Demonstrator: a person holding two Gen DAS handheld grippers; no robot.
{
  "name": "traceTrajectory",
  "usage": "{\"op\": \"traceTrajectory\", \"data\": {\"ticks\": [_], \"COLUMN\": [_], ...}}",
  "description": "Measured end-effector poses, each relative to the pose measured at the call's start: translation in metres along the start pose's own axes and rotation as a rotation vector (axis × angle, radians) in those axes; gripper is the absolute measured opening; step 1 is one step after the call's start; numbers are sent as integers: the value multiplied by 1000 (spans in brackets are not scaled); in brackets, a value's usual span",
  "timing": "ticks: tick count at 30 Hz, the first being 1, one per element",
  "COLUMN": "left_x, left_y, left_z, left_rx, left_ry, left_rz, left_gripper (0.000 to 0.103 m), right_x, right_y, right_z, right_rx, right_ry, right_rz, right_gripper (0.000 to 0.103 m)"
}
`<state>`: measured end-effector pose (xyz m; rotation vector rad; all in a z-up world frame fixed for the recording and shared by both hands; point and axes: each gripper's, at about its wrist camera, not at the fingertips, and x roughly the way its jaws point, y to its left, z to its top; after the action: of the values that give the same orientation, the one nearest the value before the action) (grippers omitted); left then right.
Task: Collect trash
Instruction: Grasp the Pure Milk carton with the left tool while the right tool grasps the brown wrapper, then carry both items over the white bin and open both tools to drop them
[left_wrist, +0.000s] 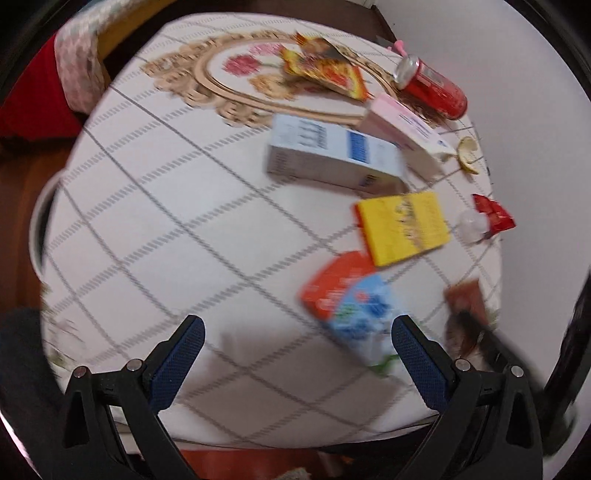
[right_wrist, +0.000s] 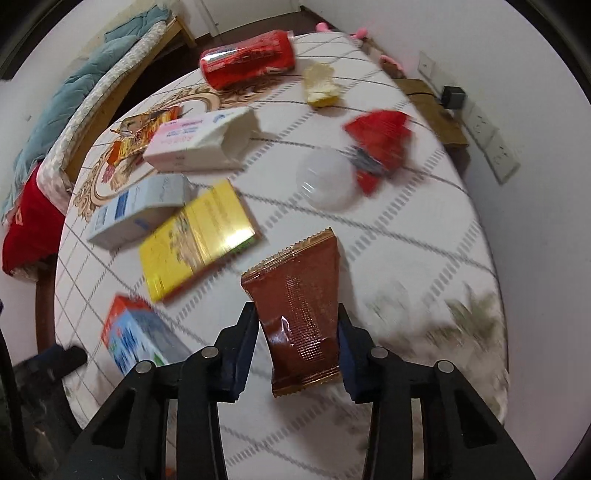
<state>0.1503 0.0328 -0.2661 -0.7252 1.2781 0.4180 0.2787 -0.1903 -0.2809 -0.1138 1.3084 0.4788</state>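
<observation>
My right gripper (right_wrist: 295, 314) is shut on a brown snack wrapper (right_wrist: 299, 288) and holds it above the round table (right_wrist: 406, 251). My left gripper (left_wrist: 297, 328) is open and empty over the table's near edge, beside an orange and blue carton (left_wrist: 351, 306). Trash lies on the table: a yellow box (right_wrist: 195, 236), a blue and white box (right_wrist: 136, 210), a pink and white box (right_wrist: 199, 140), a red can (right_wrist: 247, 59), a red wrapper (right_wrist: 380, 144), a clear plastic lid (right_wrist: 327, 177), a yellow peel (right_wrist: 319, 85) and a colourful snack bag (left_wrist: 325, 70).
The table has a white checked cloth with a flowered middle (left_wrist: 236, 77). A white wall (right_wrist: 535, 110) with sockets stands close on the right. A bed with a teal blanket (right_wrist: 74, 92) and a red cloth (right_wrist: 29, 221) lie to the left.
</observation>
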Motion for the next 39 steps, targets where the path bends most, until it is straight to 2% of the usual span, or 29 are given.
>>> {"op": "traceTrajectory", "data": {"ticks": [4, 6, 8, 9, 10, 11, 14, 16, 19, 22, 24, 27, 29, 32, 34, 36, 39], "left_x": [25, 37, 47, 47, 45, 43, 38, 33, 27, 24, 26, 32, 29, 23, 17, 5, -21], "left_y": [-25, -32, -37, -39, -42, -45, -46, -43, -38, -35, -29, -21, -17, -15, -13, -6, 6], "left_z": [5, 7, 7, 6, 5, 4, -1, -3, -9, -12, -13, -11, -13, -19, -25, -35, -42], "left_rx": [-48, -70, -83, -83, -74, -51, 35, 92, 265, 370, 378, 335, 314, 338, 352, 354, 343], "left_ry": [68, 81, 85, 71, 53, 39, 12, -3, -17, -19, -1, 11, -16, -78, -114, -148, -196], "left_rz": [-43, -41, -10, 12, 27, 52, 89, 122, 195, 239, 246, 214, 205, 234, 246, 243, 223], "left_gripper": [103, 101, 90, 89, 77, 68, 62, 61, 59, 59, 58, 59, 51, 50, 50, 50, 50], "right_x": [-17, -21, -21, -19, -19, -17, -17, -19, -25, -26, -22, -12, -7, -4, -3, -6, -9], "right_y": [-32, -45, -58, -62, -65, -66, -63, -59, -53, -46, -43, -37, -31, -22, -18, -18, -13], "right_z": [-27, -34, -42, -44, -46, -49, -52, -53, -53, -48, -44, -41, -41, -44, -47, -49, -54], "right_rx": [96, 132, 175, 194, 202, 205, 193, 178, 145, 99, 79, 56, 37, -6, -20, -30, -39], "right_ry": [-18, -25, -21, -18, -13, -6, 21, 27, 12, 1, 9, 26, 28, 25, 16, 6, 6], "right_rz": [-5, -7, 4, 14, 21, 33, 82, 85, 64, 31, 15, -15, -47, -121, -169, -171, -177], "right_gripper": [42, 42, 42, 42, 43, 44, 60, 69, 70, 70, 70, 70, 71, 66, 51, 41, 38]}}
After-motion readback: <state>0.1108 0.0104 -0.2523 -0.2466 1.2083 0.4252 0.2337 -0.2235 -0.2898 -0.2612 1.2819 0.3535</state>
